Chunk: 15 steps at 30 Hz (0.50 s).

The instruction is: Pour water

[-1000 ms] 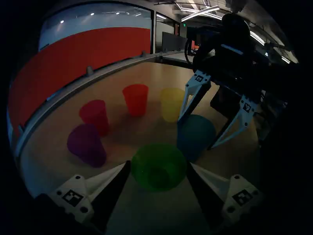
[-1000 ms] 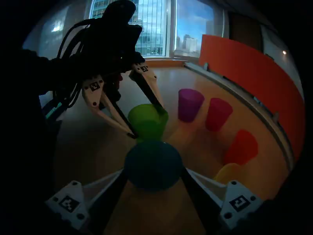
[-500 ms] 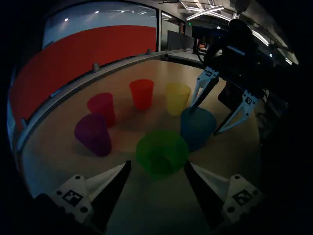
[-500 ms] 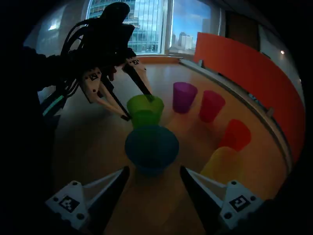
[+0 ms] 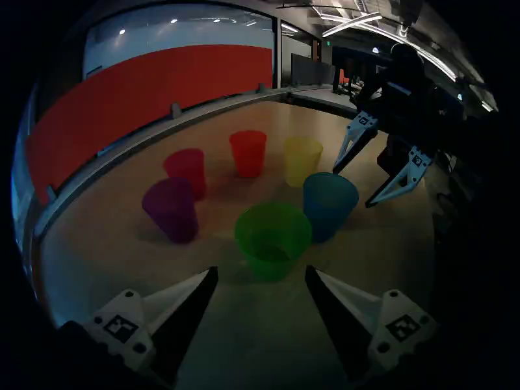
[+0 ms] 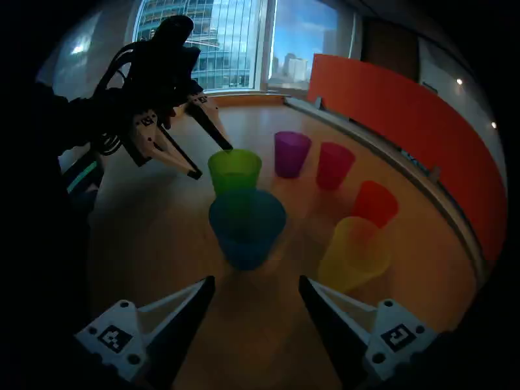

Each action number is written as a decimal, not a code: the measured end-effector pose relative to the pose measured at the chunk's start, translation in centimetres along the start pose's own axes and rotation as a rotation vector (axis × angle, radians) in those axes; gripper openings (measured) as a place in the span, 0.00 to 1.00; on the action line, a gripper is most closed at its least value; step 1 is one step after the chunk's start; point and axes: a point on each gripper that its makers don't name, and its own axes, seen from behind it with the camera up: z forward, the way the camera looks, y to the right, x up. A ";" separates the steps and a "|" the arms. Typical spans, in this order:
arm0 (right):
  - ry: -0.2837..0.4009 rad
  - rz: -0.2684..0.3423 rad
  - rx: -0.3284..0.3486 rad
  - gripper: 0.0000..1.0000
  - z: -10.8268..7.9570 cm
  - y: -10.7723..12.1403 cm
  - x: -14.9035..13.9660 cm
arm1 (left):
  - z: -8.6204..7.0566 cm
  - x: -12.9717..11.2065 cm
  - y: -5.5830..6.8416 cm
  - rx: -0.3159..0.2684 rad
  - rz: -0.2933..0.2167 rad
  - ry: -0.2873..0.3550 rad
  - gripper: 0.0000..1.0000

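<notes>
Left gripper [image 5: 260, 272]: jaws wide open, holding nothing, tips just short of the green cup [image 5: 272, 237], one each side of its line. Right gripper [image 6: 255, 279]: also wide open and empty, aimed at the blue cup [image 6: 247, 224] from the opposite side, tips short of it.

Layout, all relative to the green cup:
- red wall panel [image 5: 130, 97]: well beyond it, along the table edge
- table [image 5: 117, 273]: under it, all six cups stand upright on it
- blue cup: just beside it, nearly touching
- purple cup [image 5: 171, 209], pink cup [image 5: 185, 170], red cup [image 5: 247, 153], yellow cup [image 5: 301, 159]: arc on its far side, apart from each other

Water: the light is too dim to tell which cup holds any; the green one may have some at the bottom.

Step, my read: pre-grasp, nothing lifted, pour not started. Next: each gripper moves forward until its cup wall sits between the fingers, closes gently (thin plastic, will flex), then one lifts and tilts over the other's rim.
</notes>
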 end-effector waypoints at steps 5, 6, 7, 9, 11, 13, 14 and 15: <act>0.022 0.027 -0.022 1.00 -0.8 0.1 0.1 | -0.9 -0.1 -0.2 0.030 -0.019 0.018 1.00; 0.027 0.033 -0.030 1.00 -1.0 0.2 0.0 | -1.1 -0.2 -0.4 0.039 -0.025 0.021 1.00; 0.032 0.041 -0.040 1.00 -1.2 0.4 0.0 | -1.3 -0.3 -0.6 0.051 -0.033 0.025 1.00; 0.041 0.056 -0.061 1.00 -1.7 0.7 -0.2 | -1.7 -0.4 -1.0 0.071 -0.050 0.033 1.00; 0.052 0.074 -0.089 1.00 -2.1 1.2 -0.4 | -2.1 -0.5 -1.5 0.092 -0.074 0.045 1.00; 0.062 0.100 -0.112 1.00 -2.5 1.6 -0.7 | -2.5 -0.7 -1.9 0.106 -0.096 0.055 1.00; 0.066 0.112 -0.122 1.00 -2.7 1.8 -0.8 | -2.6 -0.8 -2.1 0.113 -0.106 0.060 1.00; 0.072 0.125 -0.132 1.00 -2.8 2.0 -0.9 | -2.8 -0.8 -2.3 0.123 -0.113 0.065 1.00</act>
